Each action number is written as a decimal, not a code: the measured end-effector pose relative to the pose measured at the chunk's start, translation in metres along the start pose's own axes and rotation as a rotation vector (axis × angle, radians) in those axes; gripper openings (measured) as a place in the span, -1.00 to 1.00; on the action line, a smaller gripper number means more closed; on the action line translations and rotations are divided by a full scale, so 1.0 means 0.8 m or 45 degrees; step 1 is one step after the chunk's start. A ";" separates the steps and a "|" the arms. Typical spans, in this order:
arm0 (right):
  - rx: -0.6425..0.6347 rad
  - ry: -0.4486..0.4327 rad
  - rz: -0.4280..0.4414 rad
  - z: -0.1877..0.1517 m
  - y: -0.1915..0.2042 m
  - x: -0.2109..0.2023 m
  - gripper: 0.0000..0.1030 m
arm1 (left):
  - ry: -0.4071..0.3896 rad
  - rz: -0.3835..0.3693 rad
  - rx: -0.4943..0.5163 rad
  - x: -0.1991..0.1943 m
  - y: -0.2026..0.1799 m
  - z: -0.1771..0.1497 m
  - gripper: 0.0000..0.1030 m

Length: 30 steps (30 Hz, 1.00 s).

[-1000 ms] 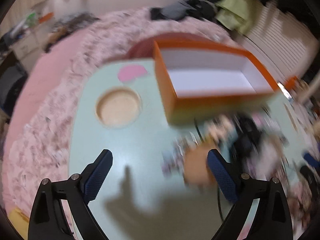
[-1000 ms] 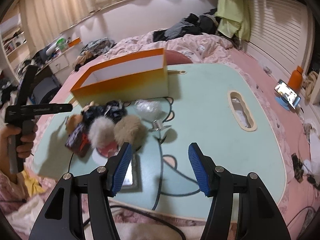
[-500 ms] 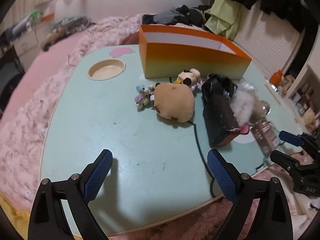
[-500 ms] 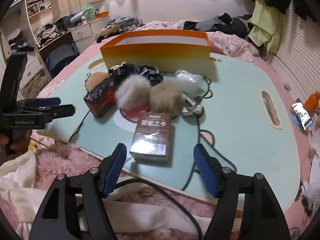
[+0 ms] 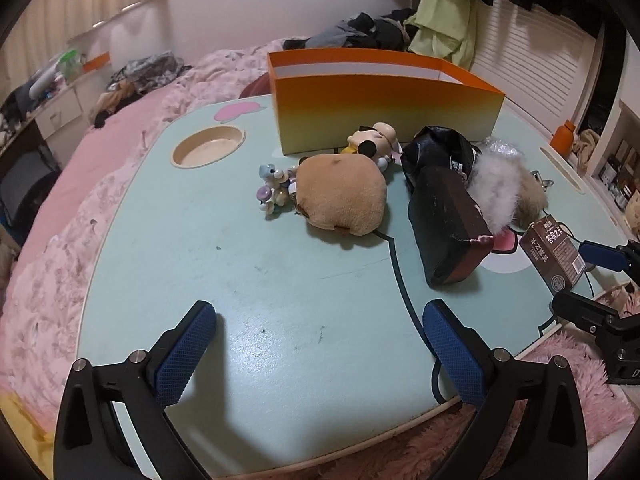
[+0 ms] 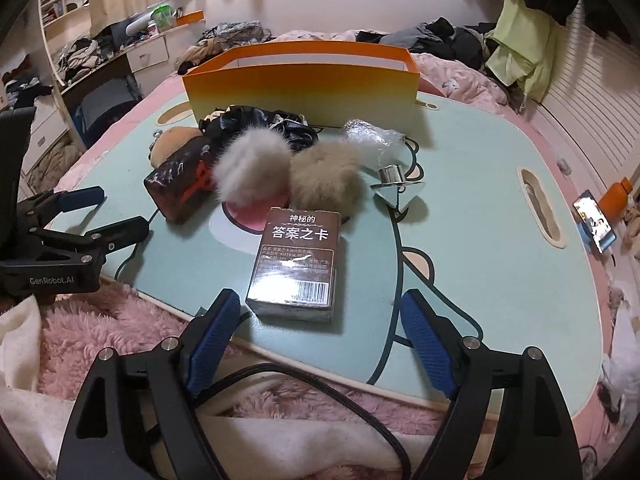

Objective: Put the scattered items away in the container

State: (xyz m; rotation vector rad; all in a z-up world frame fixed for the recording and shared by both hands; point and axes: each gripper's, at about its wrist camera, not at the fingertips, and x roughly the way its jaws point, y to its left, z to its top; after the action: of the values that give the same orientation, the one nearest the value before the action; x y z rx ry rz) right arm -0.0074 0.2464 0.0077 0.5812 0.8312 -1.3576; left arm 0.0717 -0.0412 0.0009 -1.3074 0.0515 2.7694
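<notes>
Left gripper (image 5: 318, 336) is held wide over bare table (image 5: 248, 280), nothing between its jaws; the tan plush (image 5: 340, 198) and the dark box (image 5: 444, 224) lie ahead of it, the orange container (image 5: 384, 116) beyond them. Right gripper (image 6: 320, 328) jaws have just been opening and now stand apart; the brown card box (image 6: 296, 260) lies just ahead of the fingertips, untouched; grey pompom (image 6: 252, 170) and beige pompom (image 6: 324, 178) are seen further ahead, the container behind them.
</notes>
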 end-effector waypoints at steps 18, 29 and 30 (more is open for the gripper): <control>-0.017 0.037 -0.020 0.007 0.000 0.014 0.99 | -0.005 -0.005 0.009 -0.003 -0.004 0.000 1.00; -0.075 -0.083 0.051 0.005 0.013 0.003 -0.17 | -0.008 -0.008 0.014 -0.004 -0.007 0.000 1.00; -0.077 -0.090 0.063 0.005 0.013 0.003 -0.18 | -0.008 -0.009 0.014 -0.004 -0.008 -0.001 1.00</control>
State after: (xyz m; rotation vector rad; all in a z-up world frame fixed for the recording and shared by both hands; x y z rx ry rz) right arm 0.0036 0.2433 0.0076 0.5010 0.7932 -1.2964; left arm 0.0747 -0.0354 0.0034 -1.2934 0.0621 2.7635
